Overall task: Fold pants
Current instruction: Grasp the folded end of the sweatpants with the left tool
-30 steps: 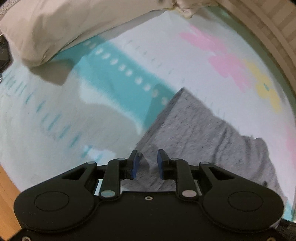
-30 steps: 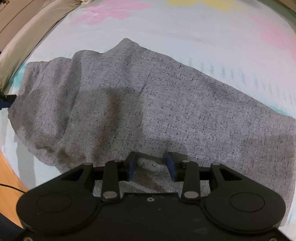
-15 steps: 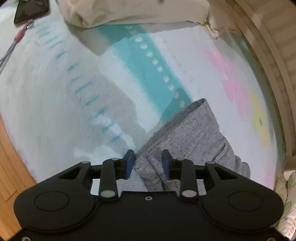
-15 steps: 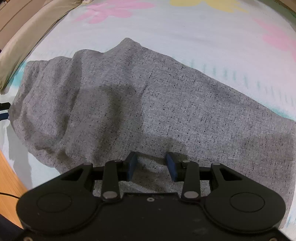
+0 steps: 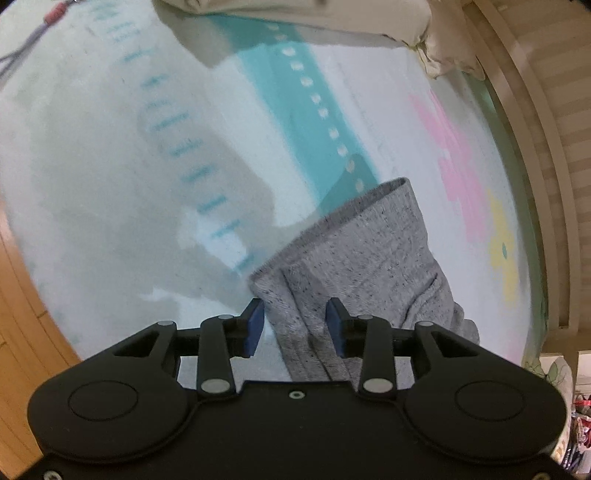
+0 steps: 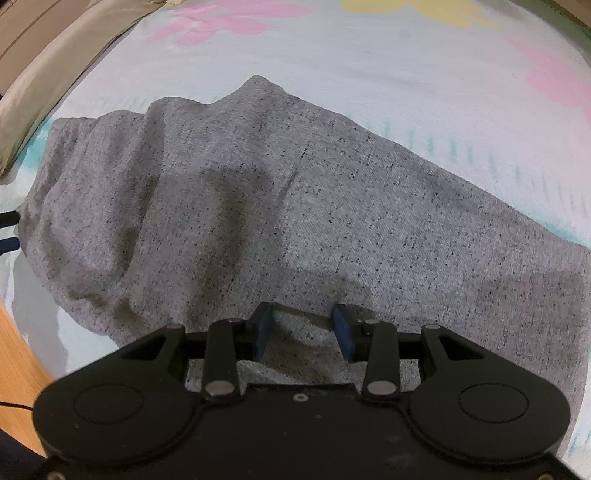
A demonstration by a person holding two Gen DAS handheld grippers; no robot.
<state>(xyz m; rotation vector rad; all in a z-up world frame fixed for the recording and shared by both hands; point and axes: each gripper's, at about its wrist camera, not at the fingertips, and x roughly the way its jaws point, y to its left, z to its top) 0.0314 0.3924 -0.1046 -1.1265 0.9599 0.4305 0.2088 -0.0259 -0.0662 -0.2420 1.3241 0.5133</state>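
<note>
Grey speckled pants lie on a white patterned bed sheet. In the right wrist view they spread wide and rumpled at the left. My right gripper is open, its blue pads on either side of a fold at the pants' near edge. In the left wrist view a ribbed end of the pants rises in front of my left gripper. Its jaws are open with a bunched strip of fabric between the pads, not pinched.
A beige pillow lies at the head of the bed. A wooden headboard curves along the right. Wooden floor shows past the bed's left edge. A cord lies on the sheet at top left.
My left gripper has opened wider and swung, so the pants' ribbed end now stands higher in its view. The right gripper has barely moved and stays open.
</note>
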